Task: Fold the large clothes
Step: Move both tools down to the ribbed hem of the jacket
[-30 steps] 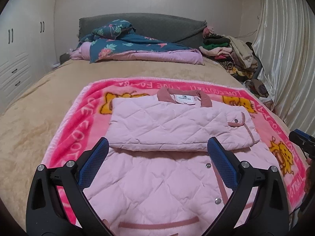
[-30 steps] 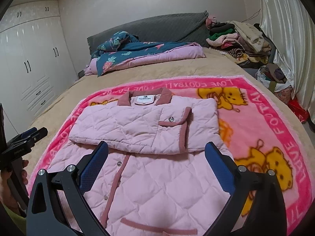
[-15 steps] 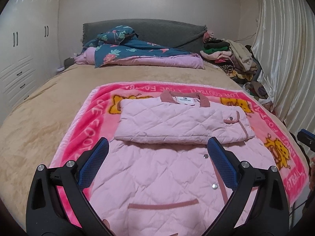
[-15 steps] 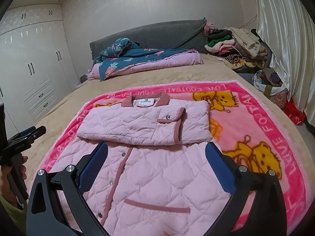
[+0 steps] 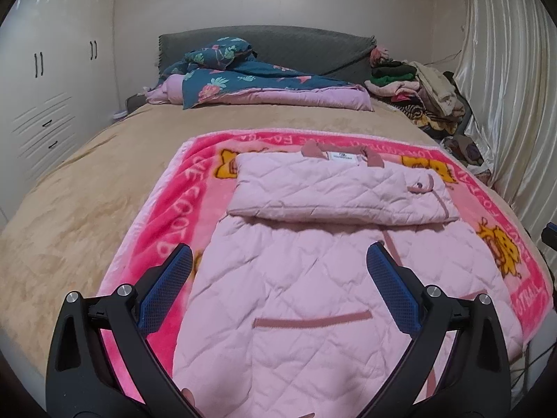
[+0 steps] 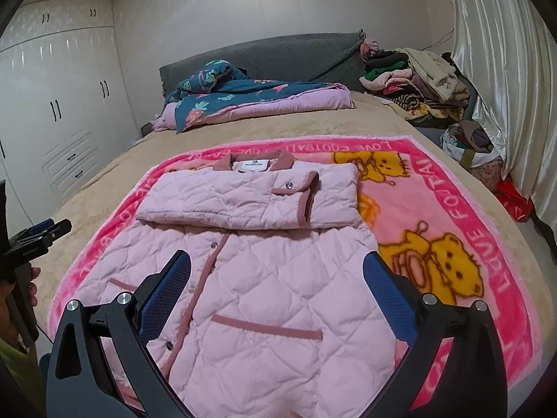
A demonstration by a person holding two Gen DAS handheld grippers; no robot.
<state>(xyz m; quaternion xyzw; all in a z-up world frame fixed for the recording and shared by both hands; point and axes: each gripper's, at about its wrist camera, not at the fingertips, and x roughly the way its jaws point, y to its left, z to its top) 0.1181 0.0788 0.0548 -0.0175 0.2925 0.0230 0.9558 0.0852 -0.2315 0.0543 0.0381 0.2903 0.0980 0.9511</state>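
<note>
Jacket: pink quilted jacket (image 5: 306, 278) lies front-up on the pink blanket (image 5: 167, 230), collar toward the headboard, hem nearest the cameras.
Sleeves: both are folded across the chest in a flat band (image 6: 250, 205), probably so the body can next be doubled from the hem.
Left gripper (image 5: 278, 275): hovers over the lower left of the jacket, fingers spread wide, holding nothing.
Right gripper (image 6: 276, 273): hovers over the lower right, likewise spread wide and empty.
Placement: the 2 grippers sit near the hem corners, which suits lifting that edge together.
Blanket: spread flat on the bed (image 5: 80, 188), likely as a folding surface.
Writing: blanket border reads "LOVE FOOTBALL", seen inverted at the far edge.
Label: white neck tag (image 6: 251, 166) has small print, too small to read.
</note>
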